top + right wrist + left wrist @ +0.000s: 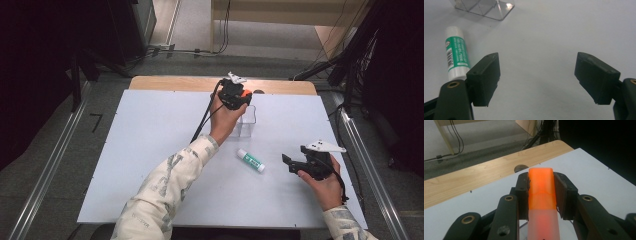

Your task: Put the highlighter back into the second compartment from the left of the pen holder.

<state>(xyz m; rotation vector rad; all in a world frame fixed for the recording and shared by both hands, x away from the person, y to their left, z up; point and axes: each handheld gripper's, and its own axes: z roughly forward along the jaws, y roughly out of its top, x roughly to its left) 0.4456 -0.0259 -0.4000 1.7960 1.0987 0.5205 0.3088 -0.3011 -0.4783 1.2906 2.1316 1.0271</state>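
Item: orange block [541, 187], light, stiff, slick; my left claw [541, 185] clamps its flat sides. Right claw [537, 80] apart, idle.

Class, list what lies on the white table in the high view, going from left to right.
Person's left sleeve → left gripper holding an orange item → glue stick → right gripper. The clear container overlaps the left gripper, so it is left out.

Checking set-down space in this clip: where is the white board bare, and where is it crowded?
Bare: the board's whole left half, beyond the sleeve, and its near edge between both forearms. Crowded: the middle right, where the clear box, glue stick and right tongs sit close. The left tongs hold an orange block over the box.
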